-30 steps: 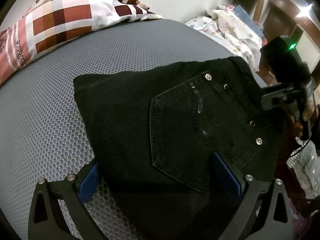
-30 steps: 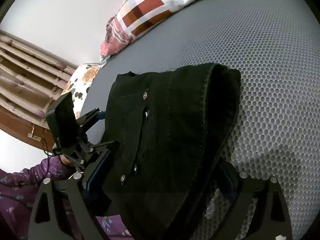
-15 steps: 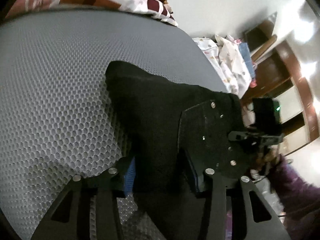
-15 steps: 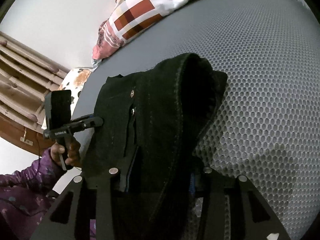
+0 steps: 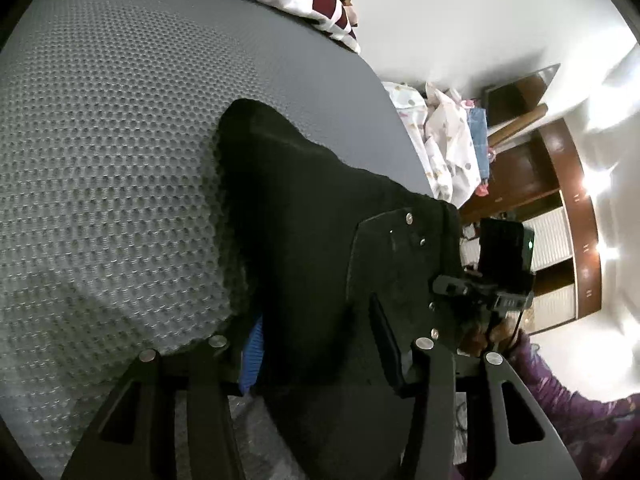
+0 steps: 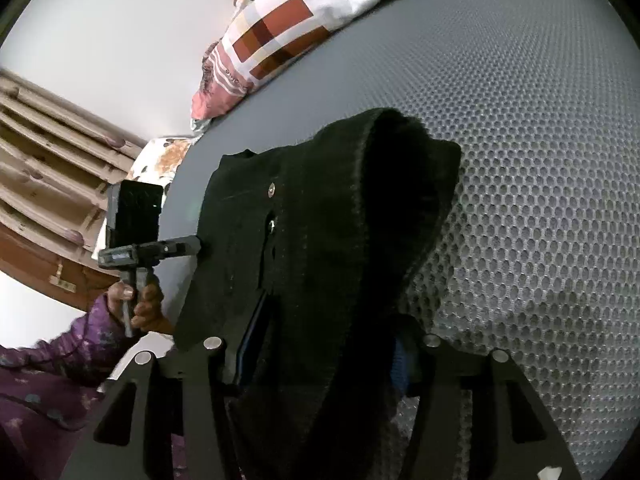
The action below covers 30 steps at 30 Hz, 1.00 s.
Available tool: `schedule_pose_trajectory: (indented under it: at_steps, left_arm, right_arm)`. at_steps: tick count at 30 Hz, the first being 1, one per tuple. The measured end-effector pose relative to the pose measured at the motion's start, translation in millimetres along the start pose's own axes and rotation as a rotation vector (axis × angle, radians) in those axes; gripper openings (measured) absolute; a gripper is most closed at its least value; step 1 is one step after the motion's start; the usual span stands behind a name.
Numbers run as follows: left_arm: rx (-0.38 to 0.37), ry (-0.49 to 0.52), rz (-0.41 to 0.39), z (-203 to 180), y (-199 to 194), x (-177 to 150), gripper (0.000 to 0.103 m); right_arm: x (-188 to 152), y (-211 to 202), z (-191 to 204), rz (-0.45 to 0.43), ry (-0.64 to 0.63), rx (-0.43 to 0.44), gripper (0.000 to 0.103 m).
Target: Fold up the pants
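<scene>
The black pants [image 5: 320, 220] are folded into a thick bundle, with rivets and a back pocket showing, held up off the grey mesh mattress [image 5: 100, 140]. My left gripper [image 5: 320, 344] is shut on the bundle's near edge. My right gripper [image 6: 320, 344] is shut on the other end of the pants [image 6: 340, 220]. In the left wrist view the right gripper [image 5: 480, 284] shows at the bundle's right side. In the right wrist view the left gripper [image 6: 160, 248] shows at its left side, held by a hand in a purple sleeve.
A checked red and white pillow [image 6: 300, 28] lies at the head of the mattress [image 6: 540, 160]. Patterned bedding [image 5: 440, 148] is heaped off the bed's far side, beside wooden furniture [image 5: 540, 184]. A wooden slatted frame [image 6: 48, 168] stands left of the bed.
Both grippers have closed on the ends of the folded pants and lifted the bundle off the mattress. Its far end now hangs bunched instead of lying flat.
</scene>
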<state>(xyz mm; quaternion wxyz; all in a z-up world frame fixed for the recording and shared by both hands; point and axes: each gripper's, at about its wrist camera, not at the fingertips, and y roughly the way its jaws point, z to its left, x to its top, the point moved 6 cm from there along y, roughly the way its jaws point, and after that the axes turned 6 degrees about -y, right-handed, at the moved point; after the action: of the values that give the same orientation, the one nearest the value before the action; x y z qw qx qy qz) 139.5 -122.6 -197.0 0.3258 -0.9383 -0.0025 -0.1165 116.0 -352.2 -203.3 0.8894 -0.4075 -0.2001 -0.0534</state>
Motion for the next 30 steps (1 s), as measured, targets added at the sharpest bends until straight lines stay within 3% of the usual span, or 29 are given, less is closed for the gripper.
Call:
schedule_pose_trajectory:
  at_steps: [4,8,12,15,20,25,27,28,29,30]
  left_arm:
    - [0.039,0.015,-0.046,-2,2,-6,0.035]
    - [0.031,0.011,-0.07,0,-7,-11,0.033]
    - [0.033,-0.023,-0.027,8,-11,-13,0.034]
    - [0.025,-0.059,0.04,14,-13,-15,0.04]
    - [-0.073,-0.061,0.07,9,-14,-22,0.071]
    - [-0.062,0.056,0.069,-23,12,-18,0.077]
    - [-0.035,0.087,0.009,-29,15,-19,0.072]
    - [-0.009,0.098,-0.008,-28,16,-19,0.058]
    - [0.026,0.104,-0.027,-24,15,-20,0.033]
    - [0.045,0.082,-0.042,-15,12,-20,0.032]
  right_arm:
    - [2,2,4,0.002,-0.004,-0.046,0.041]
    - [0,0,6,-0.016,0.03,-0.018,0.037]
    - [-6,1,4,-0.024,0.045,0.002,0.037]
    - [-5,2,3,-0.02,0.04,0.001,0.038]
    - [-2,5,3,-0.005,0.049,0.023,0.043]
    - [1,7,3,-0.014,0.049,0.041,0.048]
    - [3,10,3,-0.028,0.055,0.036,0.048]
    - [4,10,4,-0.041,0.058,0.026,0.045]
    - [4,12,6,-0.045,0.054,0.009,0.042]
    - [3,13,7,-0.045,0.043,-0.015,0.039]
